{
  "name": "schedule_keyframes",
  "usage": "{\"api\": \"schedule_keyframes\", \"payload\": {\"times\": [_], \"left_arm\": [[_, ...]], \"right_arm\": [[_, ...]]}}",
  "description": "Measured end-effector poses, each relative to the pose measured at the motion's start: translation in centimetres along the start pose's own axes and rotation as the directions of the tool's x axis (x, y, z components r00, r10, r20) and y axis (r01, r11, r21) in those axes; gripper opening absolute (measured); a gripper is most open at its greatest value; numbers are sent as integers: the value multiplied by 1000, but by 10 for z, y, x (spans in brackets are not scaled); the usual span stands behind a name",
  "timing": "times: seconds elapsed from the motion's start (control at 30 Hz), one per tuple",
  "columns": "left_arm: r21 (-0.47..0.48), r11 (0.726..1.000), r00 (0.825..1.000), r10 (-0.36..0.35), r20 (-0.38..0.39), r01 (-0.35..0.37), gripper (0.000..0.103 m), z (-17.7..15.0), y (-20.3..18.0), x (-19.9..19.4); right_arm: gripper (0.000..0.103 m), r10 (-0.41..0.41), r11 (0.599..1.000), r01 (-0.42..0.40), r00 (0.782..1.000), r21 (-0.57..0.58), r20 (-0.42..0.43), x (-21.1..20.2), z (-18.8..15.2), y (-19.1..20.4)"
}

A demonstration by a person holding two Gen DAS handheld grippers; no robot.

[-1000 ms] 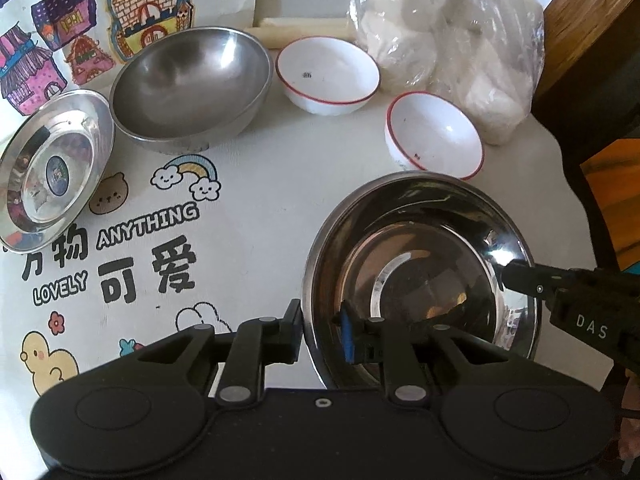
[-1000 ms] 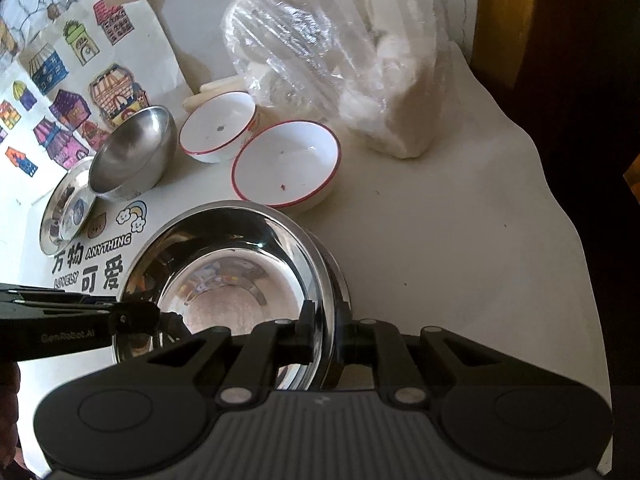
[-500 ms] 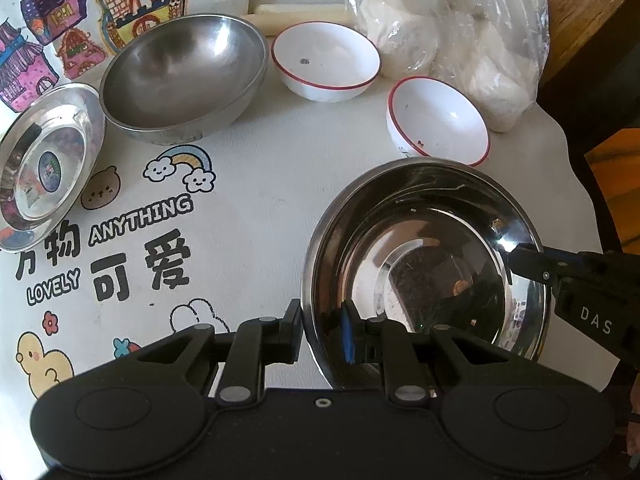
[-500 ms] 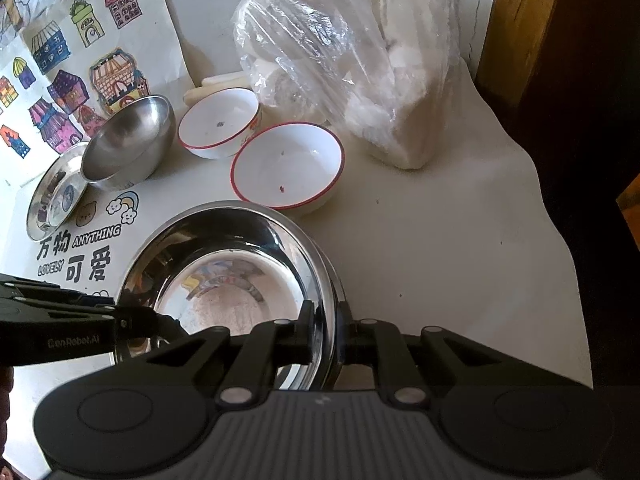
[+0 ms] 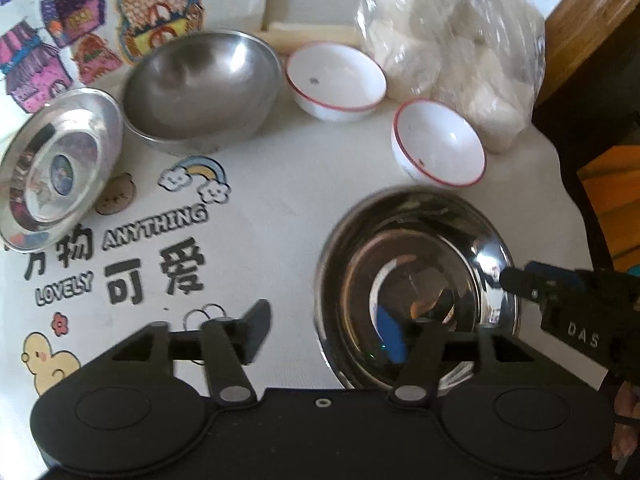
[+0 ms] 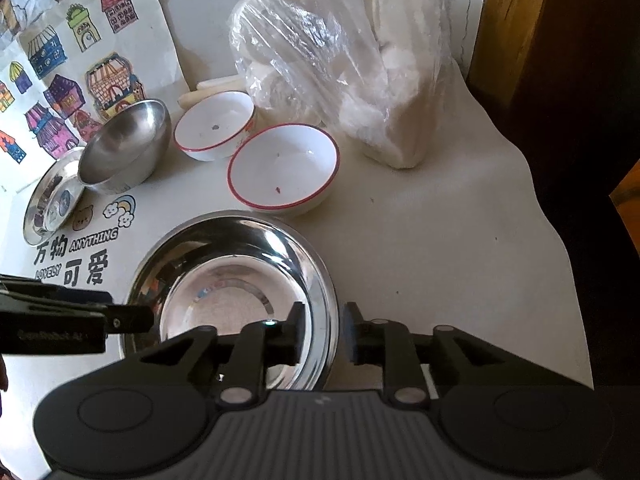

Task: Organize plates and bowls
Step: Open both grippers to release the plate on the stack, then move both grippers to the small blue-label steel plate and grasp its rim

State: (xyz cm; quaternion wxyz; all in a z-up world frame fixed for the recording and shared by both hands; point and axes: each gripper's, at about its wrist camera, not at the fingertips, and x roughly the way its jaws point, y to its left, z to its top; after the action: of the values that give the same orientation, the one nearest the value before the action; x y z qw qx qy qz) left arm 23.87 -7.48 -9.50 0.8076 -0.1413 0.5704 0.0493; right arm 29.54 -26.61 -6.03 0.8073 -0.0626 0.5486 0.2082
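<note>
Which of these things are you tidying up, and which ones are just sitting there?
For the job:
- big shiny steel bowl at the front
- duller round steel bowl
- flat steel plate
- two white bowls with red rims

Just lying about:
- clear plastic bag of white lumps
- pale wooden stick
- cartoon-printed white table cover

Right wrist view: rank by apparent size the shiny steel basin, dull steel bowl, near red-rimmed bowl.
1. shiny steel basin, nearest the camera, so partly inflated.
2. near red-rimmed bowl.
3. dull steel bowl; it sits farther back, so ranks 2 and 3 are unsure.
</note>
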Motion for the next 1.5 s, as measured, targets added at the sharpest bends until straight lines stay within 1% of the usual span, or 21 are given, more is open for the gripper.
{"api": "schedule_keyframes", "payload": {"times": [0.03,0.07,0.1,0.13,0.17,0.2,0.23,0.27,0.3,0.33,0.37,0.47,0.63,0.77,0.9,1.0,1.27,1.5], "left_arm": [[-6,1000,1000,0,13,0,74,0,2,-3],[-13,1000,1000,-2,26,3,80,0,3,-7],[-21,1000,999,-8,39,8,82,0,6,-10],[-31,999,999,-12,51,14,87,0,9,-14],[-38,999,998,-16,59,19,93,1,11,-16],[-45,999,998,-21,67,24,95,0,14,-19],[-49,998,997,-26,76,30,99,0,16,-22],[-51,998,996,-31,85,35,100,-1,18,-25],[-51,998,995,-40,94,45,100,-2,21,-28],[-51,997,994,-49,98,54,101,-3,23,-29],[-55,996,994,-58,97,63,102,-3,25,-30],[-73,995,994,-60,92,67,102,-8,34,-34],[-66,995,986,-60,153,71,102,-15,50,-44],[-50,996,978,-64,197,75,102,-22,64,-52],[-75,993,971,-71,227,90,102,-29,82,-60],[-88,992,971,-66,228,88,102,-33,96,-64],[-119,991,971,-27,237,56,102,-47,136,-73],[-170,985,973,15,231,25,102,-60,169,-77]], "right_arm": [[37,2,1000,-2,1000,2,7,-3,0,1],[43,4,1000,-5,1000,5,13,-6,0,2],[50,7,1000,-7,1000,7,21,-9,-1,2],[54,9,1000,-9,999,9,31,-13,-2,3],[61,11,1000,-12,999,9,37,-15,-2,5],[68,15,1000,-15,999,11,43,-18,-2,6],[72,17,1000,-18,999,13,51,-22,-3,8],[80,19,1000,-20,998,17,57,-25,-4,10],[91,22,1000,-23,998,19,60,-27,-4,10],[95,27,999,-29,998,26,63,-29,-5,12],[103,30,999,-32,997,32,65,-31,-6,13],[103,19,999,-22,997,42,69,-35,-8,16],[103,-14,999,11,996,33,87,-41,-11,27],[103,-21,1000,19,995,19,95,-43,-10,39],[103,-17,1000,17,995,-3,99,-43,-8,52],[103,-8,1000,10,995,-25,99,-42,-7,65],[103,20,997,-14,997,-75,80,-36,-12,105],[103,50,989,-42,997,-140,55,-29,-17,138]]}}
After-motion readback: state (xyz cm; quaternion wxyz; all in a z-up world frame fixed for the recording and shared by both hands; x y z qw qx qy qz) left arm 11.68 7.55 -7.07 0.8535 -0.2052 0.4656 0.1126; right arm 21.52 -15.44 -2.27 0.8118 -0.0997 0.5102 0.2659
